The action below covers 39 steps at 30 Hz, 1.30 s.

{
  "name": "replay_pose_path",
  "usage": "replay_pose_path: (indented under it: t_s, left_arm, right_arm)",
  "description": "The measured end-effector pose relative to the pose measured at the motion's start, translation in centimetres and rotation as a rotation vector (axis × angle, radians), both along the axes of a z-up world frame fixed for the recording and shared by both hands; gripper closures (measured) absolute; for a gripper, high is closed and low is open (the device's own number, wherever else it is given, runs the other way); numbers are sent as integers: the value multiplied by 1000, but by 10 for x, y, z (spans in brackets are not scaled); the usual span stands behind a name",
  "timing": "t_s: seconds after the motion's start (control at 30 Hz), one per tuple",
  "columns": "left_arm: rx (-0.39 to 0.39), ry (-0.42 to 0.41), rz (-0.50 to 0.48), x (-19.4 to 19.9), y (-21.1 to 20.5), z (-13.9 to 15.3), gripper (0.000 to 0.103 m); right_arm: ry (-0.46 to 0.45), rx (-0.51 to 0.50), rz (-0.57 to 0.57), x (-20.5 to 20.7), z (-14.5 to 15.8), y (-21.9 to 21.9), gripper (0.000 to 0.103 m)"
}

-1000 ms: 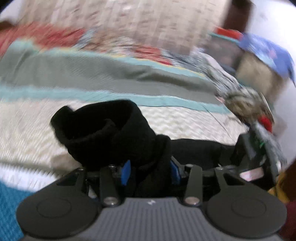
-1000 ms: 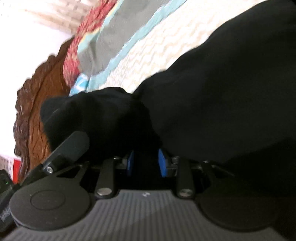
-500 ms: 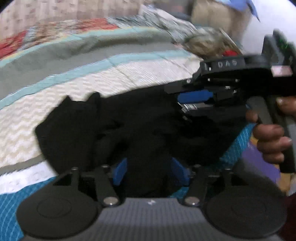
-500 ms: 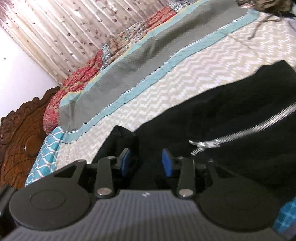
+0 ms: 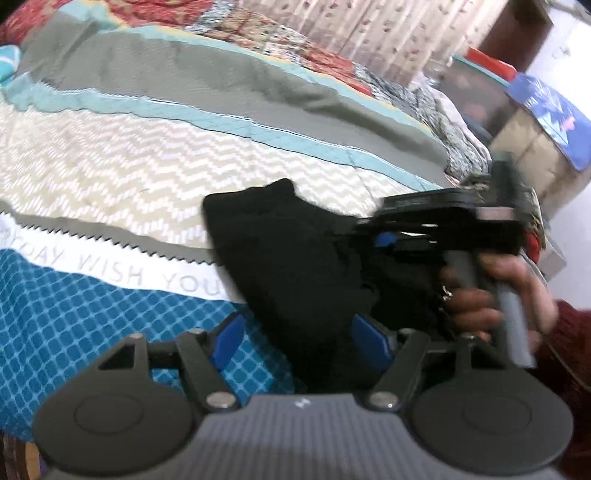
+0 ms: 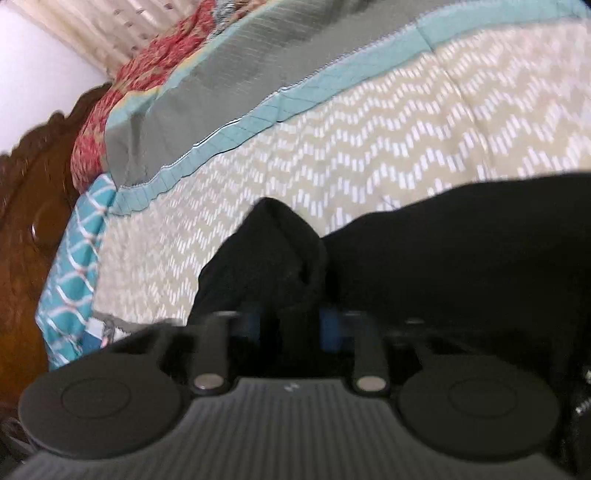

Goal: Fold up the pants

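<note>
The black pants (image 5: pixel 295 266) lie bunched on the quilted bed. In the left wrist view my left gripper (image 5: pixel 299 341) has its blue pads spread wide, with black cloth lying loose between them. The right gripper (image 5: pixel 391 240) shows there too, held by a hand at the right, its tip in the pants. In the right wrist view my right gripper (image 6: pixel 290 326) is shut on a fold of the pants (image 6: pixel 443 258), which rises in a dark hump between the blue pads.
The bed quilt (image 5: pixel 147 155) has chevron, teal and grey bands and a blue checked border (image 5: pixel 74 314). A carved wooden headboard (image 6: pixel 26 206) stands at the left. A curtain (image 5: pixel 406 33) and boxes (image 5: pixel 532 147) stand beyond the bed.
My left gripper has opened wide and let go of the pants. Both grippers have swung across the bed; the right still pinches the cloth.
</note>
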<state>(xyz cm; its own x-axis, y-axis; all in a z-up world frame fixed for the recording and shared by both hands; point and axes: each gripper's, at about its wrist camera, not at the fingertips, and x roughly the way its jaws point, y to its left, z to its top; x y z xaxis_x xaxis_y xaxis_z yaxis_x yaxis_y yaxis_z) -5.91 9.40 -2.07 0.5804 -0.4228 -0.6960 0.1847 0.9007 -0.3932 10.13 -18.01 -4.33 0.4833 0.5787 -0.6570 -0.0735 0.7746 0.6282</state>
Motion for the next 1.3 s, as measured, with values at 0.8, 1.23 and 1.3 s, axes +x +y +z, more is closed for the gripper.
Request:
replay_pose_path:
  t_s: [0.8, 1.23, 1.3]
  left_arm:
    - [-134, 137, 0, 50, -8, -31, 21]
    - [157, 160, -38, 62, -63, -63, 18]
    - [110, 175, -31, 62, -58, -59, 24]
  right_arm:
    - [-26, 60, -215, -130, 4, -69, 45]
    - [-22, -56, -184, -117, -24, -59, 80]
    - [-87, -47, -174, -126, -14, -64, 84]
